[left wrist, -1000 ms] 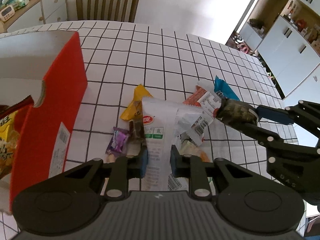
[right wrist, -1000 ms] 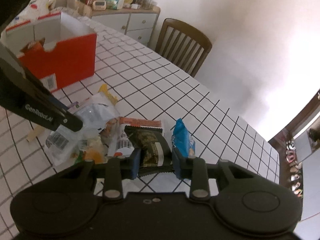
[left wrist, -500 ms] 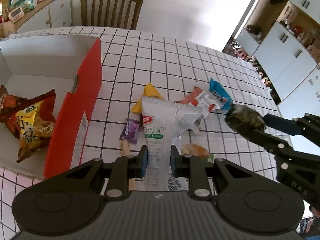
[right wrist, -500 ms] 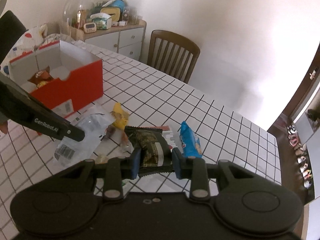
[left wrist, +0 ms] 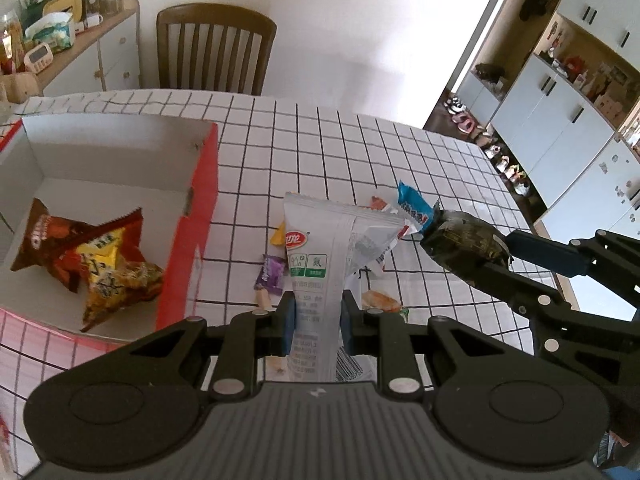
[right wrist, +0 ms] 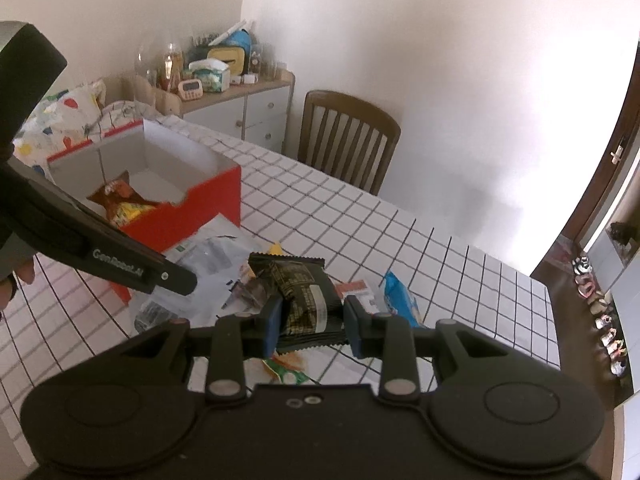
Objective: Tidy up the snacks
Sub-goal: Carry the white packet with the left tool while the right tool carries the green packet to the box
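**Left wrist view: both grippers lift snacks beside the box**

The red box (left wrist: 200, 216), a second ago only a side wall, now shows its open interior with chip bags (left wrist: 100, 256). The left gripper (left wrist: 318, 320) pinches a white snack pouch (left wrist: 316, 248); the right gripper (right wrist: 312, 322) clamps a dark packet (right wrist: 304, 292). Bare gridded tabletop (left wrist: 320, 140) stretches beyond. A blue wrapper (left wrist: 414, 208) and purple candy (left wrist: 272, 274) lie below.
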The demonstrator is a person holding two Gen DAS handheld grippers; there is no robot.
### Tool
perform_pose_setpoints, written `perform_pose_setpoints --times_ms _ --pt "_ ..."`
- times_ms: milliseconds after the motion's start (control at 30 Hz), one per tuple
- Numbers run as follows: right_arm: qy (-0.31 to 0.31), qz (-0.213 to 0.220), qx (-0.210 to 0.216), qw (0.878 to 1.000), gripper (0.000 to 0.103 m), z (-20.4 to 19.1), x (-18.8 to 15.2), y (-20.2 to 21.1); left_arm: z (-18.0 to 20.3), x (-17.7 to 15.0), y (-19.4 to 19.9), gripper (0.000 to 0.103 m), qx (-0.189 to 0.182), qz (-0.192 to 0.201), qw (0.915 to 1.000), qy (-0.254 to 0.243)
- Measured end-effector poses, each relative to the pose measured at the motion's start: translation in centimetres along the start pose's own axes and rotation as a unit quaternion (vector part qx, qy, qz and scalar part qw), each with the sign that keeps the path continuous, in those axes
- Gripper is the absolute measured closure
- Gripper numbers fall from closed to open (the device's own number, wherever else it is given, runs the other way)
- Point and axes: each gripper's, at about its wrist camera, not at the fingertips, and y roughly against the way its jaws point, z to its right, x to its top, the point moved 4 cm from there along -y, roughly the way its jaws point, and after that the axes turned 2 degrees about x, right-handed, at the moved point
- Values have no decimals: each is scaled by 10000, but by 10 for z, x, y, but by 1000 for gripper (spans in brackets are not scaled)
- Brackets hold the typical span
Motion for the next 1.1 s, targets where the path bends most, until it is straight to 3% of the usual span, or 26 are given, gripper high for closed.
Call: perform_pose_setpoints --times_ms 633,1100 --pt "271 476 34 9985 72 -63 64 9 -71 26 57 81 165 359 9990 -205" --pt "331 527 66 9980 72 -126 107 -26 -156 60 70 81 540 531 9966 -318"
